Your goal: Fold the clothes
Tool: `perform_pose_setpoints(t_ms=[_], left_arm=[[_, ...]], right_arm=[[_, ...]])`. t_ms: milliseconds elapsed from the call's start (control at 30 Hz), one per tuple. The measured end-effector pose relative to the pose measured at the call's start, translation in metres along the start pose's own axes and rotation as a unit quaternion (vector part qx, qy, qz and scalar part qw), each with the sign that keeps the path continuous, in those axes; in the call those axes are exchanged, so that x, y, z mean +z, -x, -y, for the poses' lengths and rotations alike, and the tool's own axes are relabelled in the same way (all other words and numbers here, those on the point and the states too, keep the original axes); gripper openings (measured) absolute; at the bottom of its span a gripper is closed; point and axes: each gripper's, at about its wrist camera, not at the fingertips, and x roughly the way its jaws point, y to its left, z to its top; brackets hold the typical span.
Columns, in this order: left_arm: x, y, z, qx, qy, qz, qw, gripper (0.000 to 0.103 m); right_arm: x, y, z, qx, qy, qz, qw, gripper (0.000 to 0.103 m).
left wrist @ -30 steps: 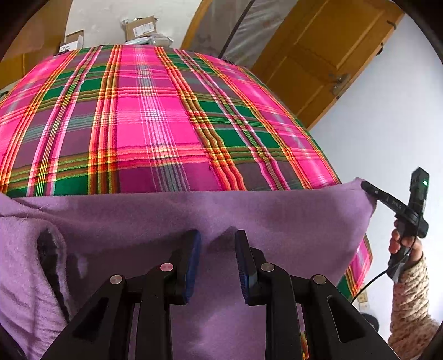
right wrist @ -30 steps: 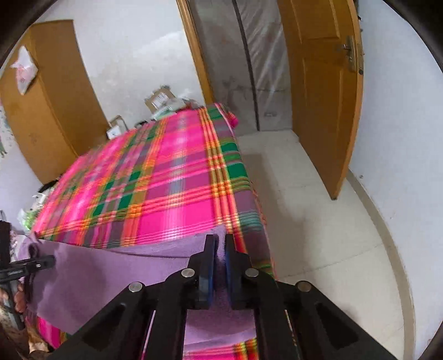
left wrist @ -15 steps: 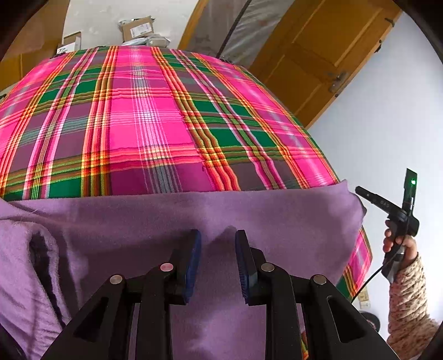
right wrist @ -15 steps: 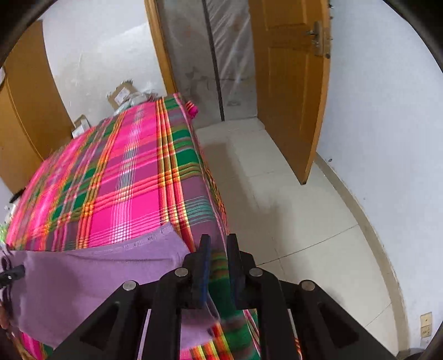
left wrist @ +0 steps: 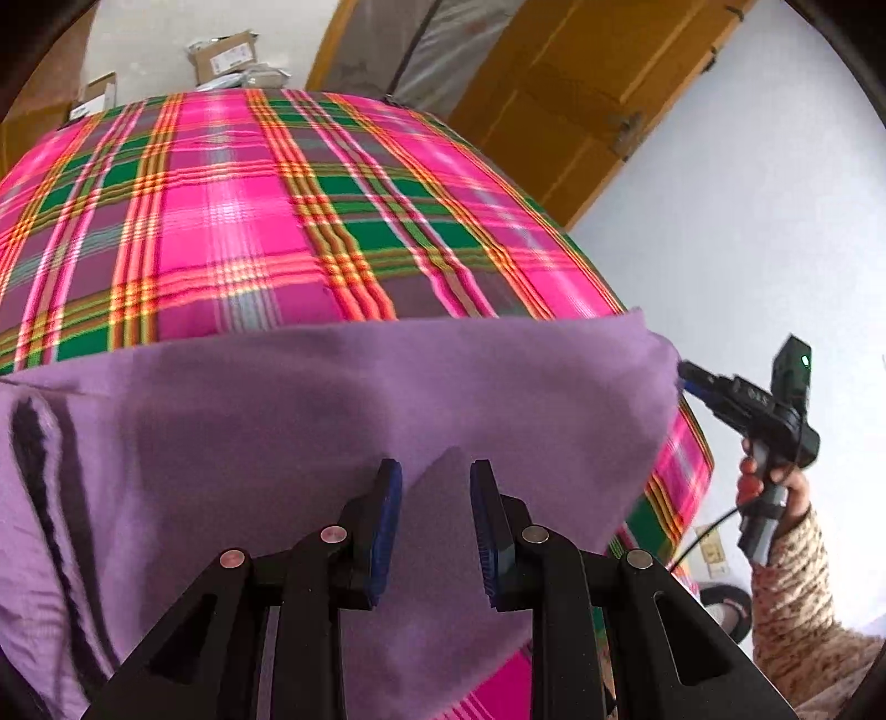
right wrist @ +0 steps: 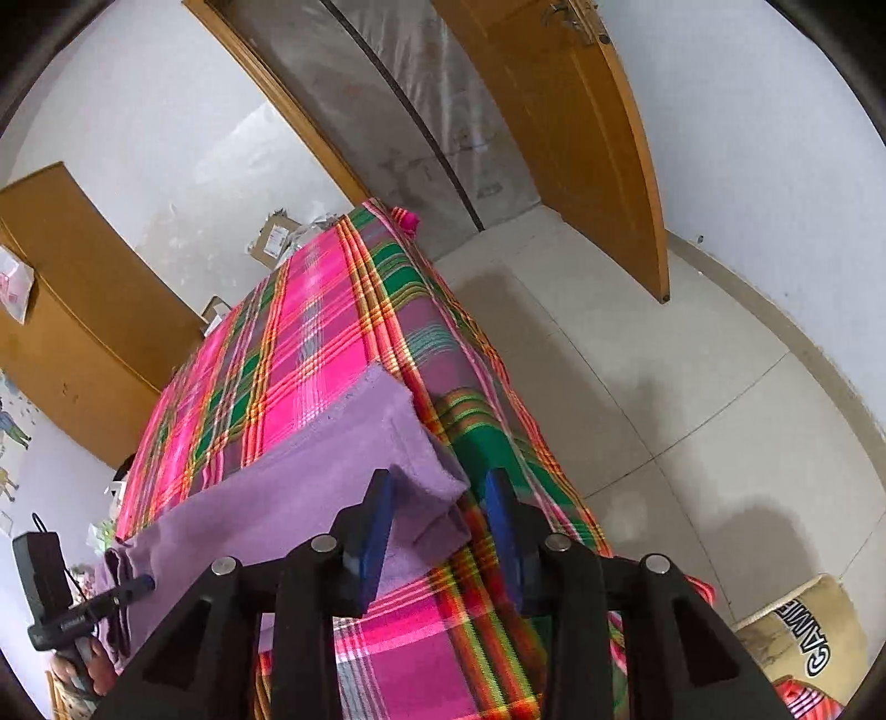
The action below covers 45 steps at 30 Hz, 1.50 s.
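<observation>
— Across a bed under a pink-and-green plaid cover (left wrist: 221,221), saw a purple garment (left wrist: 332,415) spread along the near end. Noticed a yellow-brown door (right wrist: 581,138) ajar to the right, above pale floor tiles (right wrist: 692,387), and cardboard boxes (left wrist: 221,52) past the bed's far end.

— And lay how, exactly?

— Mostly flat, stretched from one side of the cover to the other. Showed dark stripes or seams near its left end, seen from the left wrist.

— Checked the right gripper (right wrist: 440,487)?

— Yes. Had just been spreading its jaws. Had the garment's turned-over corner between them, near the bed's right edge, yet pressed on nothing: left pad just beside the fabric, right pad clear of it, over the plaid. From the left wrist, found its tips right at that same corner, with a hand (left wrist: 775,487) in a speckled sleeve (left wrist: 792,598) wrapped round the handle.

— And the left gripper (left wrist: 434,471)?

— Pointed down at the purple cloth, jaws partly apart, with a ridge of fabric rising in the gap. Could not tell whether pinched or merely lying beneath. From the right wrist, made out its tips against the garment's bunched other end.
</observation>
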Motion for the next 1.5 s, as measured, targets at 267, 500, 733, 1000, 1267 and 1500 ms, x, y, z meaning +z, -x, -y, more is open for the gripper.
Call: perform_pose_setpoints(t_ms=[267, 500, 733, 1000, 1267, 1500], left_arm=[[-0.014, -0.003, 0.011, -0.015, -0.017, -0.023, 0.9995, 0.025], [-0.021, -0.001, 0.011, -0.021, -0.018, -0.031, 0.9991, 0.026], [-0.023, 0.005, 0.007, -0.031, -0.012, -0.033, 0.9989, 0.028], [-0.026, 0.006, 0.011, -0.04, -0.022, -0.038, 0.9982, 0.028], [-0.033, 0.011, 0.007, -0.047, -0.019, -0.038, 0.998, 0.028], [-0.038, 0.015, 0.001, -0.057, -0.014, -0.037, 0.9976, 0.028]], right_arm=[[0.002, 0.028, -0.02, -0.031, 0.045, 0.029, 0.998, 0.005], [-0.006, 0.008, -0.006, -0.07, 0.017, -0.005, 0.997, 0.006], [-0.003, 0.011, -0.015, -0.13, 0.037, 0.019, 0.991, 0.012], [-0.033, 0.013, -0.064, -0.09, 0.122, 0.037, 0.988, 0.025], [-0.063, -0.017, -0.117, -0.038, 0.219, -0.002, 0.975, 0.026], [-0.093, -0.02, -0.139, -0.027, 0.273, -0.017, 0.962, 0.026]])
